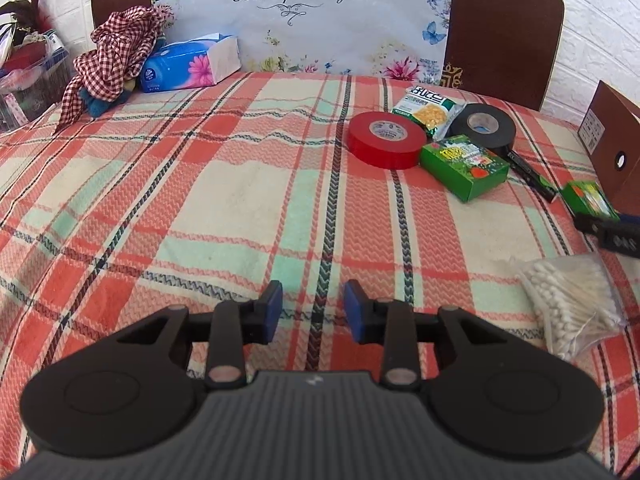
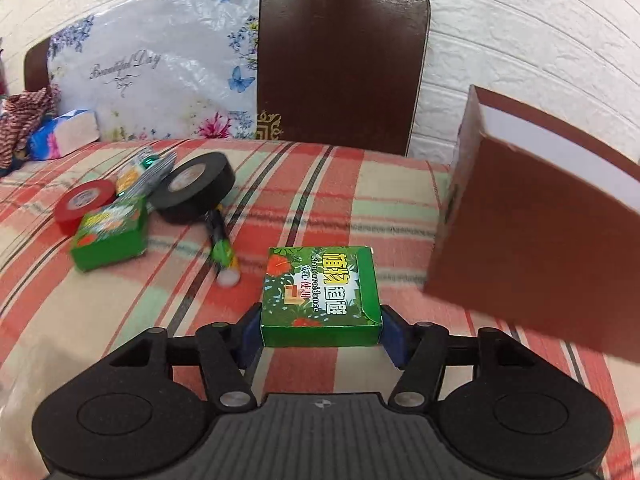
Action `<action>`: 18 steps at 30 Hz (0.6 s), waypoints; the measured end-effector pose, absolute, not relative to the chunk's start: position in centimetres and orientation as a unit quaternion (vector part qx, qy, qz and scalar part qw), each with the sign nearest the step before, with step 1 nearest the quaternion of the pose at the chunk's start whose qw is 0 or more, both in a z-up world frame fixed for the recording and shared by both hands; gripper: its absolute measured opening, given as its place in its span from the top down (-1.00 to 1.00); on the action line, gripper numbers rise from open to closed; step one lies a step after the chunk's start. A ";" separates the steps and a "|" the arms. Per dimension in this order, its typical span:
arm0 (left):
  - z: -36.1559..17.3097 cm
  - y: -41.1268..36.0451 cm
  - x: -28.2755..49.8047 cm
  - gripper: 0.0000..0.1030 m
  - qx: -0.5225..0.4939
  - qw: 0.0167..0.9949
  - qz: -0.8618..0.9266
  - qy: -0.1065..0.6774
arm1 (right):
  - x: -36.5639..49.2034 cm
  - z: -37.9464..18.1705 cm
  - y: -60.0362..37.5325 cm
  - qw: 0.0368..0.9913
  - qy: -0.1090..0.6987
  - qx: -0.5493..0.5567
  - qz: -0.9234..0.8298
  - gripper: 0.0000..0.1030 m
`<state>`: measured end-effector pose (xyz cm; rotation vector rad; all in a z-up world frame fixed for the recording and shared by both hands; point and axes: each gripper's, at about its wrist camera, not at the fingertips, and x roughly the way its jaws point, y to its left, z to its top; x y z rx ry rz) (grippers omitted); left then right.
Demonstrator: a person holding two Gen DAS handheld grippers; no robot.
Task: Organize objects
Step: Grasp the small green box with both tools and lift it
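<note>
The right claw point(image 2: 320, 330) is squeezing a small green box point(image 2: 320, 294) between its two blue pads point(image 2: 394, 338). The box is lifted above the bench point(image 2: 120, 320), which wears a checked cloth of red, cream and pale green. A brown cardboard box point(image 2: 532, 248) stands just to the right of the green box, tilted, with its white inside showing at the top.

The left claw point(image 1: 313, 312) hangs over a bare part of the cloth. Its pads are apart and nothing sits between them.

Farther back on the bench lies a little pile of things. A red tape roll point(image 1: 386, 139) lies flat, and a second green box point(image 1: 464, 168) lies just beside it. A black tape roll point(image 1: 484, 125) sits behind that box, next to a snack packet point(image 1: 428, 109). A dark pen point(image 1: 532, 176) points out from under the black tape. A bag of cotton swabs point(image 1: 568, 304) lies near the right edge. A blue tissue pack point(image 1: 192, 65) and a checked rag point(image 1: 116, 52) rest at the far left.
</note>
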<state>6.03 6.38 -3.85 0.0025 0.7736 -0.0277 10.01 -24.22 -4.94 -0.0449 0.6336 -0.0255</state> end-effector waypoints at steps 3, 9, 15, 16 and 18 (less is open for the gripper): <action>-3.4 6.1 6.5 0.27 0.005 0.921 -0.019 0.390 | 5.3 -5.2 -24.8 0.949 0.316 -0.012 0.001 -0.17; 0.4 2.2 7.4 0.27 -0.051 0.902 -0.147 0.402 | -2.6 -5.3 -24.6 0.953 0.303 -0.011 0.001 -0.60; 3.4 -8.0 6.3 0.20 -0.026 0.865 -0.293 0.406 | -2.0 -5.6 -24.8 0.951 0.308 0.006 -0.001 -0.65; 3.2 -9.5 6.2 0.16 -0.022 0.855 -0.305 0.418 | -1.8 -5.6 -24.7 0.951 0.308 0.005 -0.001 -0.66; 2.4 -11.7 6.0 0.14 -0.016 0.837 -0.320 0.443 | -1.7 -5.7 -24.4 0.952 0.305 0.005 -0.002 -0.66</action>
